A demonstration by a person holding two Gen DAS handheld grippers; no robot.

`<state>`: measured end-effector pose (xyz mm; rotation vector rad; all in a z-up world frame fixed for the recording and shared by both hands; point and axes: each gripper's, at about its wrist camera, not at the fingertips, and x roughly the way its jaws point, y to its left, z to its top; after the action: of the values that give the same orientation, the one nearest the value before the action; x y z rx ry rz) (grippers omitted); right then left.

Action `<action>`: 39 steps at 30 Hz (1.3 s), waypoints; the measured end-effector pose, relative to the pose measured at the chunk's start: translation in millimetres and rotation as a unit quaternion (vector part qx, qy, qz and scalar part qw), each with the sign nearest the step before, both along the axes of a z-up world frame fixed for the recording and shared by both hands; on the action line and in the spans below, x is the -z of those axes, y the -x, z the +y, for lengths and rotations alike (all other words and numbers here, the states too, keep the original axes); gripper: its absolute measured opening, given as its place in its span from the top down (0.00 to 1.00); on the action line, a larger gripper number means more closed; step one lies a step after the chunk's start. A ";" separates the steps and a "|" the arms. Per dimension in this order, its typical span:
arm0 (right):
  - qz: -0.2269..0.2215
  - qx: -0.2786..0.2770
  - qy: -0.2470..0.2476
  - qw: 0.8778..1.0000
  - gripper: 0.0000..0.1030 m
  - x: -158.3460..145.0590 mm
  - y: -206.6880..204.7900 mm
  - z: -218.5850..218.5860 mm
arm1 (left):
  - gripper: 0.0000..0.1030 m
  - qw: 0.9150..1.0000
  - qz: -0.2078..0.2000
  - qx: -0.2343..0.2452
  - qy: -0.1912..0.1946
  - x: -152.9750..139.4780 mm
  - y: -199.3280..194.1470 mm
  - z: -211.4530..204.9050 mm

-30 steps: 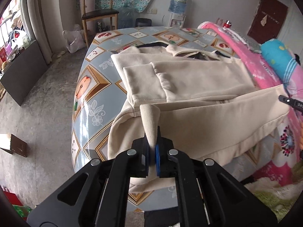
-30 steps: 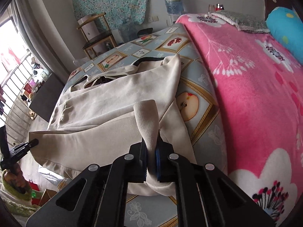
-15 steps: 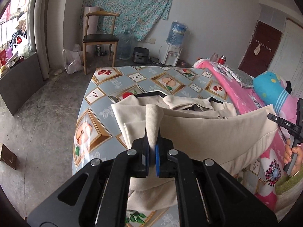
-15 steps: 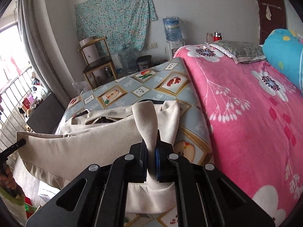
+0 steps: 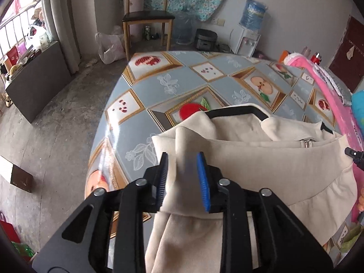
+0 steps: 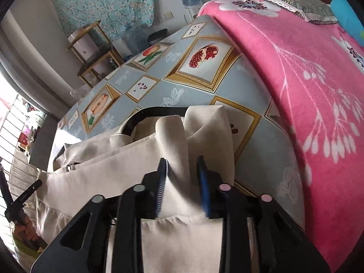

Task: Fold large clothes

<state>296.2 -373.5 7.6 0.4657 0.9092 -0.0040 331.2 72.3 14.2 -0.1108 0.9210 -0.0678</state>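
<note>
Since the bed (image 5: 173,84) with its fruit-print cover gives a wide flat top, I have the cream jacket (image 5: 261,159) spread across it, lower half doubled up over the upper half so the hem edge lies just short of the black collar (image 5: 236,110) at the far end of the bed. Pink blanket (image 6: 307,79) covers the side of the bed to my right, clear of the jacket. My left gripper (image 5: 183,177) sits at the left hem corner and my right gripper (image 6: 182,182) at the right one, so the fold landed square. Both sets of jaws have just been opening and now stand spread, cloth loose between the pads, not pinched. Looks like the release after the fold.
</note>
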 end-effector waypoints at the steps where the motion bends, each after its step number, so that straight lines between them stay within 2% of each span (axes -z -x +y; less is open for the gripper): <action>1: -0.012 0.003 -0.016 1.000 0.44 -7.6 14.5 -3.3 | 0.68 1.000 -0.009 -0.004 0.003 -6.1 11.2 5.6; 3: -0.020 0.004 -0.038 0.999 0.43 -15.7 41.3 -6.8 | 0.68 0.999 -0.017 0.007 0.027 -15.7 38.4 14.6; 5: -0.014 0.001 -0.054 0.998 0.39 -16.8 70.2 -4.8 | 0.62 0.998 -0.013 0.028 0.056 -17.9 69.6 18.3; 7: 0.000 -0.003 -0.066 0.998 0.37 -10.0 100.7 2.3 | 0.50 0.993 -0.006 0.058 0.103 -13.8 102.1 16.9; 10: 0.027 0.012 -0.106 0.994 0.37 12.5 143.2 11.7 | 0.43 0.985 0.024 0.073 0.155 6.9 145.9 15.0; 12: 0.037 0.028 -0.163 0.985 0.37 32.2 166.9 13.2 | 0.40 0.979 0.046 0.056 0.192 25.6 163.5 18.6; 14: 0.047 0.047 -0.201 0.977 0.37 50.0 179.0 13.3 | 0.40 0.972 0.065 0.030 0.225 44.2 168.3 25.9; 16: 0.059 0.066 -0.207 0.974 0.37 63.1 182.0 14.0 | 0.39 0.963 0.079 0.008 0.257 58.9 164.1 32.7; 18: 0.046 0.075 -0.206 0.975 0.37 63.7 180.0 14.7 | 0.33 0.956 0.066 -0.017 0.286 62.1 158.9 43.2; 20: 0.036 0.092 -0.177 0.979 0.37 60.3 174.1 14.6 | 0.31 0.941 0.061 -0.039 0.331 68.3 151.3 54.5; 22: 0.025 0.119 -0.188 0.975 0.37 63.5 170.0 9.9 | 0.31 0.922 0.052 -0.064 0.377 75.2 148.2 64.2; 23: 0.017 0.133 -0.200 0.970 0.37 65.4 168.7 6.6 | 0.31 0.918 0.049 -0.077 0.386 76.4 145.0 65.6; 25: 0.002 0.161 -0.207 0.965 0.37 66.8 164.3 3.2 | 0.31 0.916 0.047 -0.093 0.389 75.6 138.7 64.0; 27: -0.015 0.182 -0.211 0.960 0.37 69.3 160.0 4.5 | 0.31 0.917 0.038 -0.109 0.382 74.9 135.2 59.5; 28: -0.020 0.191 -0.207 0.959 0.37 70.4 158.1 5.4 | 0.32 0.921 0.032 -0.116 0.371 72.2 134.1 58.1; 29: -0.025 0.200 -0.198 0.959 0.37 70.6 156.4 9.7 | 0.33 0.926 0.026 -0.125 0.356 70.6 133.9 52.7; 31: -0.031 0.206 -0.164 0.964 0.37 66.4 150.0 18.4 | 0.46 0.942 0.013 -0.131 0.309 64.8 135.8 40.3; 32: -0.030 0.208 -0.146 0.967 0.40 63.4 146.1 20.9 | 0.50 0.950 0.009 -0.132 0.281 62.1 135.2 34.8; 33: -0.024 0.210 -0.126 0.969 0.45 59.0 145.2 19.7 | 0.58 0.959 0.003 -0.128 0.252 58.1 134.5 28.6; 34: -0.016 0.209 -0.105 0.972 0.58 56.5 142.5 20.1 | 0.66 0.967 -0.006 -0.121 0.223 52.7 133.9 22.6; 35: -0.012 0.204 -0.089 0.975 0.69 54.3 140.8 21.2 | 0.69 0.975 -0.016 -0.111 0.192 46.1 133.5 16.5; 38: -0.019 0.183 -0.043 0.982 0.85 37.1 141.4 28.5 | 0.82 0.991 -0.056 -0.073 0.099 23.6 137.7 -4.0; 39: -0.025 0.177 -0.032 0.983 0.86 30.4 143.7 29.8 | 0.91 0.993 -0.071 -0.065 0.073 14.8 141.6 -9.2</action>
<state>152.6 -343.7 -22.8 0.6800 0.7682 -0.2870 189.5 63.1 -0.7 -0.2985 0.7641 -0.0222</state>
